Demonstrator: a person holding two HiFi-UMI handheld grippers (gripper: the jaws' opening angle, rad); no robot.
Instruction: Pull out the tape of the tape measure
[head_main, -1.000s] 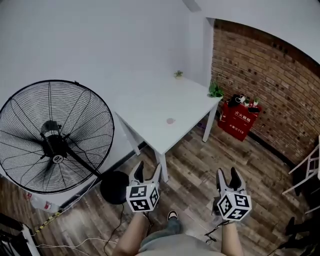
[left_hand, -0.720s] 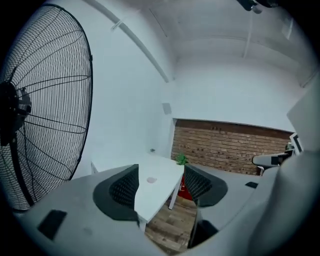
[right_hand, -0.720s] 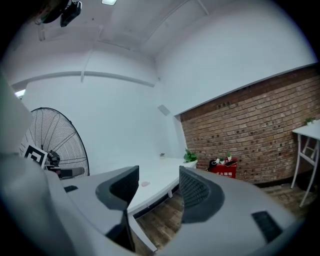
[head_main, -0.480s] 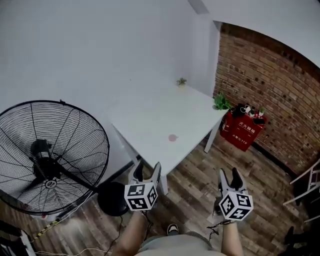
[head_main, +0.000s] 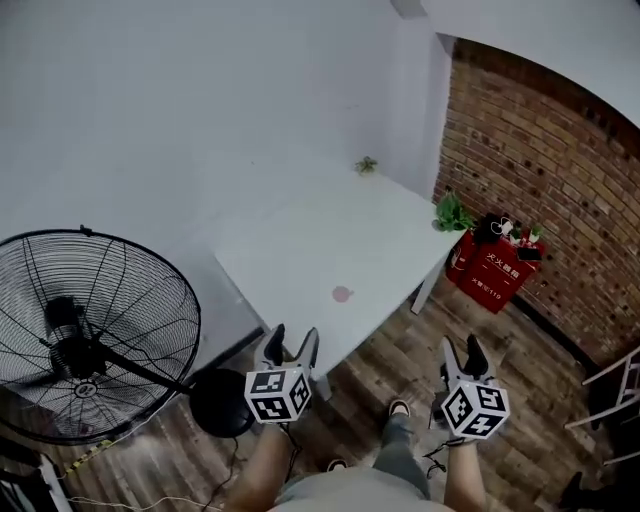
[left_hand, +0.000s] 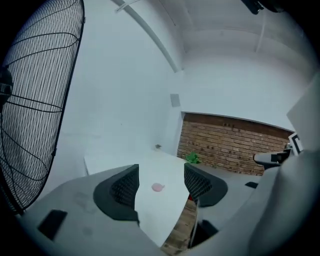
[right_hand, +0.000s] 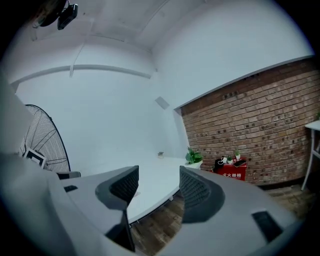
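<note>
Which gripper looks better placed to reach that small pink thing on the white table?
Left, probably. The left gripper sits by the near corner of the white table, its open jaws framing the pink thing; the right gripper, also open, hangs over the floor farther off.

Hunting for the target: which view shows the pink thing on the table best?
The left gripper view: the pink thing looks largest there, framed between the left gripper's open jaws. The head view shows it as a small dot on the table. In the right gripper view I cannot make it out.
</note>
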